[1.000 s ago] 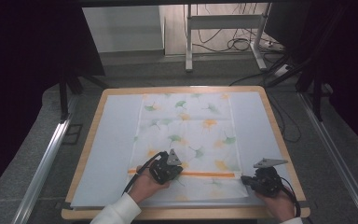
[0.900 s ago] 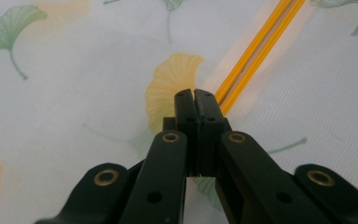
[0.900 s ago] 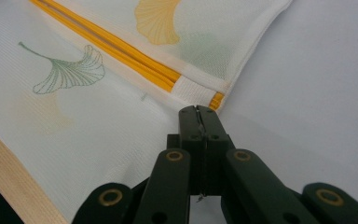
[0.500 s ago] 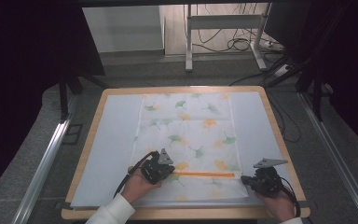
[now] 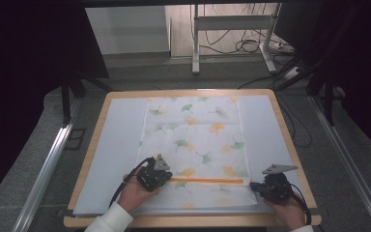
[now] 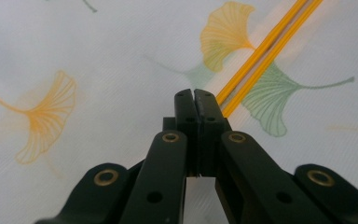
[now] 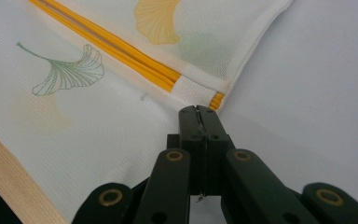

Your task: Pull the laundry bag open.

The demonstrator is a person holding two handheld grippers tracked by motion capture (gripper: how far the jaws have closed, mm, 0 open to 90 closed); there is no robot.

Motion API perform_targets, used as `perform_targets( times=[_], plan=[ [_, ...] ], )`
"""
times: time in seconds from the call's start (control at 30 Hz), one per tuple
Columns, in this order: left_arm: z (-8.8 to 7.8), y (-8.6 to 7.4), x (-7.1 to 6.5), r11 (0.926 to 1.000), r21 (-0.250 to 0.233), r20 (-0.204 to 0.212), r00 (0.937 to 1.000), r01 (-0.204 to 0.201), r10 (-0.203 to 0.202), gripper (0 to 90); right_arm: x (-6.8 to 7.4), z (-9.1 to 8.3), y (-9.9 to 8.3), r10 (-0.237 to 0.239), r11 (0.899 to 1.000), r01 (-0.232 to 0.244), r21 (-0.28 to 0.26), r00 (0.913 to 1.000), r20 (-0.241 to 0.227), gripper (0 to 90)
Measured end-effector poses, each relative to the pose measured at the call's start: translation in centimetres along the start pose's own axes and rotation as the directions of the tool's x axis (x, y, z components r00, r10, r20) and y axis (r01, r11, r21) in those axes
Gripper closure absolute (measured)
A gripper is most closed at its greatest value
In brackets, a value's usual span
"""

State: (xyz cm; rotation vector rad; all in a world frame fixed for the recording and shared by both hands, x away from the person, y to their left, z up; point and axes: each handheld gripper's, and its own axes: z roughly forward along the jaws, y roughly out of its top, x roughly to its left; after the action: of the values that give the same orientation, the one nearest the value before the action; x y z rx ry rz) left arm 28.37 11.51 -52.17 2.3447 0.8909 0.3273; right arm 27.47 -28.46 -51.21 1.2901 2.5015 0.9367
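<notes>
A white mesh bag [image 5: 193,130] printed with green and orange ginkgo leaves lies flat on the board. An orange zipper [image 5: 205,180] runs across its near part. My left gripper [image 5: 165,179] is shut at the zipper's left visible end. In the left gripper view its tips [image 6: 195,94] meet right where the orange zipper [image 6: 261,49] ends, and they hide the pull. My right gripper [image 5: 252,185] is shut at the bag's right edge. Its tips [image 7: 198,111] pinch the mesh just below the zipper's end [image 7: 216,100], and a pale sliver shows between them.
The bag lies on a white sheet [image 5: 118,145] that covers a wooden board [image 5: 286,145]. The board's near edge [image 7: 9,172] is close to the right gripper. Metal rails [image 5: 48,164] flank the board, and cables [image 5: 251,46] lie on the floor beyond.
My left gripper has slid to the left along the zipper line. The right gripper and the bag's right edge have stayed in place.
</notes>
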Motion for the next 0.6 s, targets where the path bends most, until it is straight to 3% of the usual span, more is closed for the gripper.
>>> perform_targets(
  times=[0.6],
  plan=[
    [-1.2, -1.8, 1.6, 0.9988, 0.004, -0.019, 0.9986, 0.049, -0.049, 90.0, 0.2, 0.0, 0.1, -0.013, 1.000, 0.013, 0.002, 0.9999, 0.011, 89.7]
  ],
)
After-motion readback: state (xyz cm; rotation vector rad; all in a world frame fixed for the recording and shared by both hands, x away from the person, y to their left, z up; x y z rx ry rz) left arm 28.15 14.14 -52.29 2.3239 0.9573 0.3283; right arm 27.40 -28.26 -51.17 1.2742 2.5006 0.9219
